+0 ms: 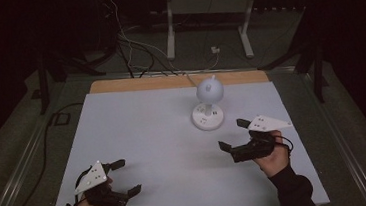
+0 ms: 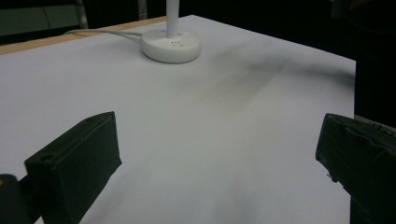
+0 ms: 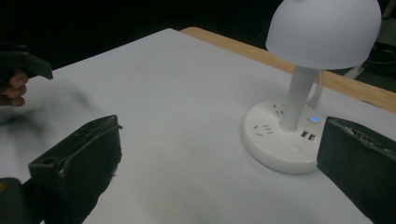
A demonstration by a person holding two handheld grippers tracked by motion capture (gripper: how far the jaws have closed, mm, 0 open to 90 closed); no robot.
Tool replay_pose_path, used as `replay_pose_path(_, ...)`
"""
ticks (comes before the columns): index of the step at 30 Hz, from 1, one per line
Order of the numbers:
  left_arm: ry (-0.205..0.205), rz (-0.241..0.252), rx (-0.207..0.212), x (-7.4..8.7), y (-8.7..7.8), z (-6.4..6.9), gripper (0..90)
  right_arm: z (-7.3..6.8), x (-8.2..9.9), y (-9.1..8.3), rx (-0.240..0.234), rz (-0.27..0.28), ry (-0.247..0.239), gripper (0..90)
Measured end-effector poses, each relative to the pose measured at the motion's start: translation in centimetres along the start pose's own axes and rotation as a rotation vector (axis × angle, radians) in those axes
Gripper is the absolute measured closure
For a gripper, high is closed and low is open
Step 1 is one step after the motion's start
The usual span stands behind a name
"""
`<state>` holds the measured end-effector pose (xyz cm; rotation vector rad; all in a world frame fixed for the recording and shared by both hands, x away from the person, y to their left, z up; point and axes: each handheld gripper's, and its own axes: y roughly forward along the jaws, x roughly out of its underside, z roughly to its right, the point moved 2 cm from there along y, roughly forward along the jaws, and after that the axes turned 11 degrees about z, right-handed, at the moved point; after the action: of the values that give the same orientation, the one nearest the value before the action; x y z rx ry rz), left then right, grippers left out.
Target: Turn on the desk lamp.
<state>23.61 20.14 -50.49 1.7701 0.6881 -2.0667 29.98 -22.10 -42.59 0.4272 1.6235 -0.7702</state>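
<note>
Approach stage, I judge: my right gripper hovers spread near the lamp; left gripper spread, empty on the desk. Next: reach its base.

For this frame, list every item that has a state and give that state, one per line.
Desk lamp: upright on the table, shade unlit, nothing touching it.
Blue indicator light on the lamp base: lit.
Lamp cable: attached, trailing off the table's far edge.
Left hand-held gripper: open, holding nothing.
Right hand-held gripper: open, holding nothing.
</note>
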Motion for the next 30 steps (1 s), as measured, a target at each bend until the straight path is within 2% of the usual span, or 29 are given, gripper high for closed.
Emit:
replay_pose_path(9, -0.006, 0.008, -0.003, -0.1, 0.0, -0.1, 0.4, 0.7, -0.4, 1.0, 0.015, -0.009, -0.010, 0.0)
replay_pose_path(22, -0.007, 0.013, -0.004, -0.1, -0.1, -0.1, 0.4, 1.9, -0.5, 2.6, 0.028, -0.023, 0.018, 0.0)
replay_pose_path(30, -0.009, 0.017, -0.001, -0.1, -0.1, -0.1, 0.3, 3.2, -0.3, 3.8, 0.054, -0.033, 0.036, 0.0)
